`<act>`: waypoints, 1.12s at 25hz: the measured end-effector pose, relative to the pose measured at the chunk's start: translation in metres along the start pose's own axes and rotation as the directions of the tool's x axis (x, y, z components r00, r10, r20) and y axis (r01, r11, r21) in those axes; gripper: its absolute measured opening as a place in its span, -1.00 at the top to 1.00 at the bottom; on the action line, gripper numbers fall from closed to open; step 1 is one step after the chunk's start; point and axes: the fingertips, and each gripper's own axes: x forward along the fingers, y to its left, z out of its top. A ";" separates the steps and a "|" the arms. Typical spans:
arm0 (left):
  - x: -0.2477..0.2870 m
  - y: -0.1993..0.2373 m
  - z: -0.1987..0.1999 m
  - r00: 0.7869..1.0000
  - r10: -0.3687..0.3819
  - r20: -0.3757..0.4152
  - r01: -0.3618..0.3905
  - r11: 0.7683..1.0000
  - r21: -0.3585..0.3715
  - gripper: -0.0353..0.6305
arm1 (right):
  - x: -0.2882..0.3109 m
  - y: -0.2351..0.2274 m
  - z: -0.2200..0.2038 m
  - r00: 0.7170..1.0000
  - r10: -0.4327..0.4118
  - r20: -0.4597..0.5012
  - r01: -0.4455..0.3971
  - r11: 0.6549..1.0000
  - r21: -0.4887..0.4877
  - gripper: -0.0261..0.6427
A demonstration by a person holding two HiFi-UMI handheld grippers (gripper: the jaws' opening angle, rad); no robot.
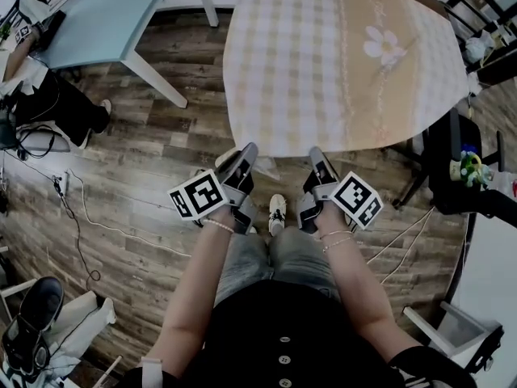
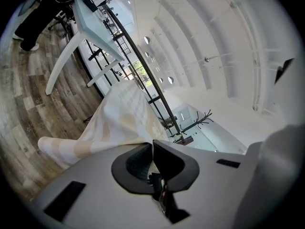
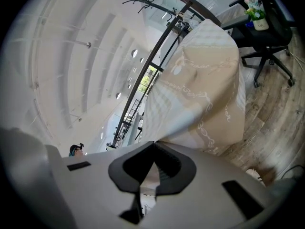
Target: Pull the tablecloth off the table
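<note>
A beige checked tablecloth with a white flower print covers the table ahead of me, and its near hem hangs over the front edge. My left gripper is at that hem on the left. My right gripper is at it on the right. In the left gripper view the tablecloth runs straight into the left gripper, whose jaws are shut on the hem. In the right gripper view the tablecloth likewise ends pinched in the shut right gripper.
A pale blue table stands at the back left, with a seated person beside it. A black office chair carrying a small plant is at the right, next to a white table. Cables trail across the wooden floor.
</note>
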 end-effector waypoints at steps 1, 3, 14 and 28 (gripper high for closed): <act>-0.004 -0.002 0.000 1.000 -0.003 -0.004 0.003 1.000 0.001 0.84 | -0.003 0.002 -0.002 1.000 -0.002 0.006 0.002 1.000 0.002 0.84; -0.011 -0.005 -0.001 1.000 -0.011 -0.013 0.011 1.000 0.002 0.84 | -0.010 0.006 -0.007 1.000 -0.007 0.020 0.007 1.000 0.006 0.84; -0.060 -0.004 -0.016 0.997 -0.045 -0.055 0.047 0.999 0.028 0.84 | -0.045 0.016 -0.049 0.997 -0.006 0.077 0.005 1.000 0.016 0.84; -0.104 -0.020 -0.035 0.988 -0.097 -0.117 0.105 0.992 0.067 0.84 | -0.089 0.028 -0.083 0.993 0.022 0.114 -0.019 1.000 -0.021 0.84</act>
